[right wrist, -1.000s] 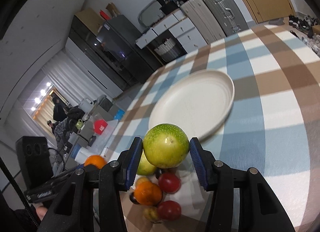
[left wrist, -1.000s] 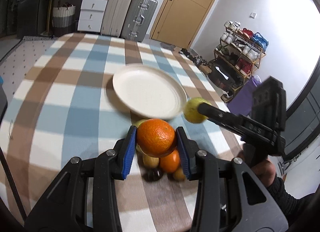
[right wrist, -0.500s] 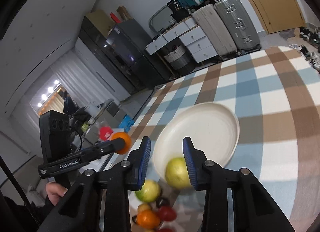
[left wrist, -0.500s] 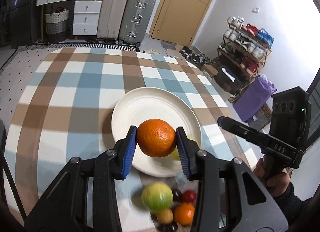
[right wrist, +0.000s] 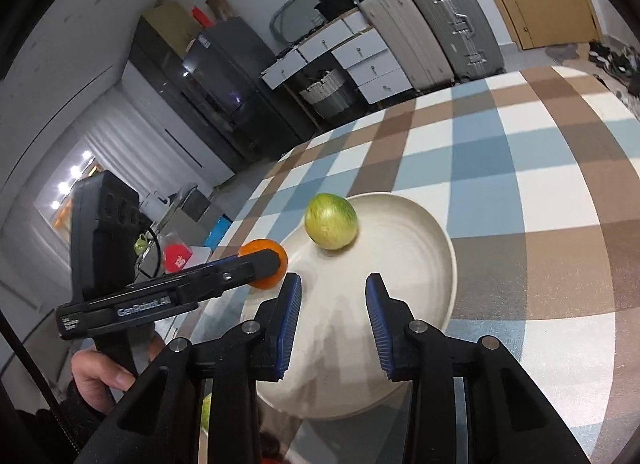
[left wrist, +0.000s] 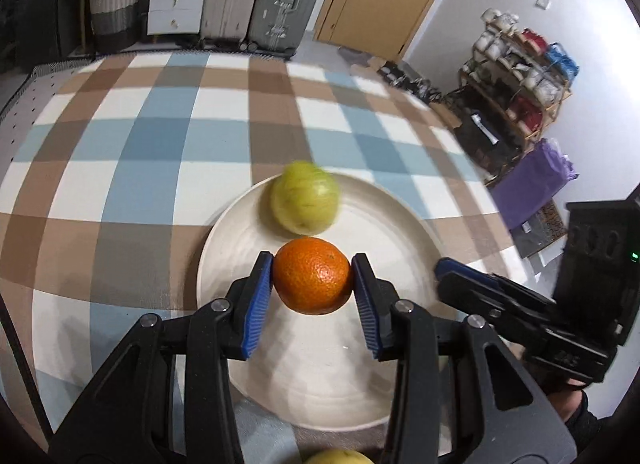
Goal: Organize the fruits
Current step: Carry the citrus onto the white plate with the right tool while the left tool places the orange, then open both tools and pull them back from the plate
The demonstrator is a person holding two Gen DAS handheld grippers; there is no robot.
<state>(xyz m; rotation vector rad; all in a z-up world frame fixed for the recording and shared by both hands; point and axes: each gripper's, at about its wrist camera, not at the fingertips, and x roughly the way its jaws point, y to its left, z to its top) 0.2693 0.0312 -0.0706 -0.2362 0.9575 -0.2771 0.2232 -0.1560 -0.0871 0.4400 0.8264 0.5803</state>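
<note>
My left gripper (left wrist: pixel 313 278) is shut on an orange (left wrist: pixel 312 275) and holds it just above the middle of a white plate (left wrist: pixel 384 376). A green-yellow round fruit (left wrist: pixel 305 203) lies on the plate's far side, blurred. My right gripper (right wrist: pixel 331 298) is open and empty over the plate (right wrist: pixel 416 288), with the green fruit (right wrist: pixel 331 221) ahead of its fingers. The left gripper with the orange (right wrist: pixel 265 269) shows at its left. The right gripper also shows in the left wrist view (left wrist: pixel 452 272), at the plate's right rim.
The plate sits on a table with a blue, brown and white checked cloth (left wrist: pixel 168 152). Another yellow-green fruit (left wrist: pixel 338 457) peeks in at the near edge below the left gripper. Suitcases, drawers and a shoe rack stand beyond the table.
The left gripper has carried the orange forward and down over the plate. The right gripper has let go of the green fruit, which has rolled to the plate's far side, and has opened wider.
</note>
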